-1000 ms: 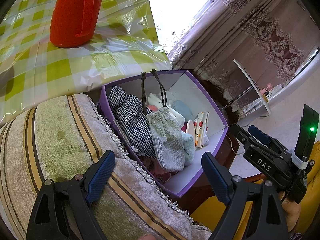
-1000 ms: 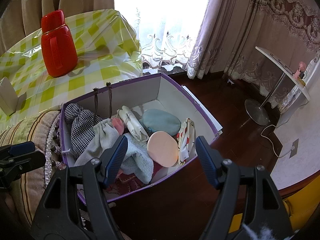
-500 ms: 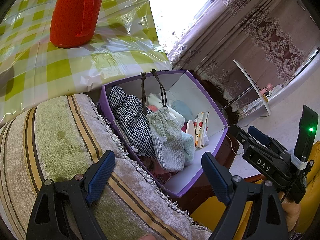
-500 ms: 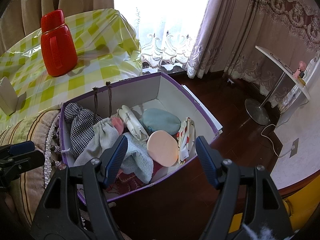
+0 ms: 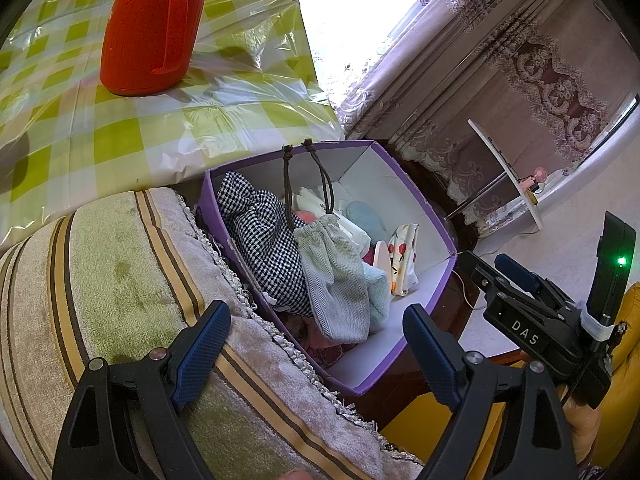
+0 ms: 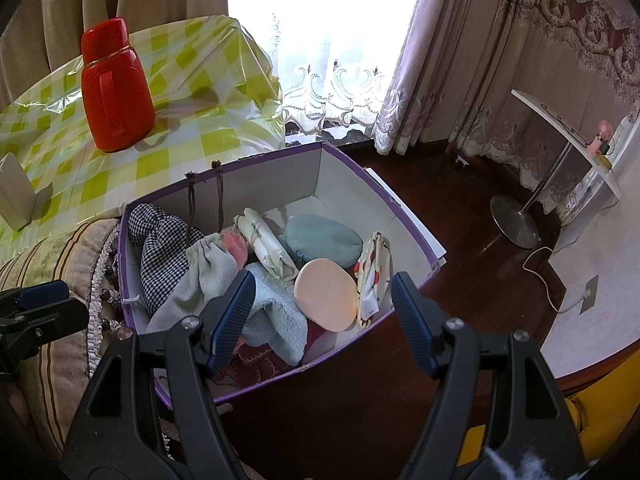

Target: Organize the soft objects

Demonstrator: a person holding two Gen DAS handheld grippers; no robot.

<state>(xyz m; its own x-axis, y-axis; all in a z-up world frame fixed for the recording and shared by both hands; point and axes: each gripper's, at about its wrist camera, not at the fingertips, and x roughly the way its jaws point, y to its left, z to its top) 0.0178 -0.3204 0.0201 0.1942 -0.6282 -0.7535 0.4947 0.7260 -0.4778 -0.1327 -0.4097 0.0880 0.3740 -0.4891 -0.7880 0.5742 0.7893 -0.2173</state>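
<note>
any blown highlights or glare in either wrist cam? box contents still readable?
Right wrist: the window behind the lace curtain clips to white. Left wrist: glare streaks the plastic-covered green checked tablecloth. Fisheye bends edges in both. Contents of the purple cardboard box stay sharp and evenly lit.

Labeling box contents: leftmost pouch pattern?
Black-and-white houndstooth check pouch; clearest in right wrist view.

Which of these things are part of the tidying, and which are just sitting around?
Part of the job:
purple box
checked cloth
grey drawstring bag
blue towel
round peach pad
teal pouch
cherry-print cloth

Just lying about:
red jug
checked tablecloth
striped cushion
side table
</note>
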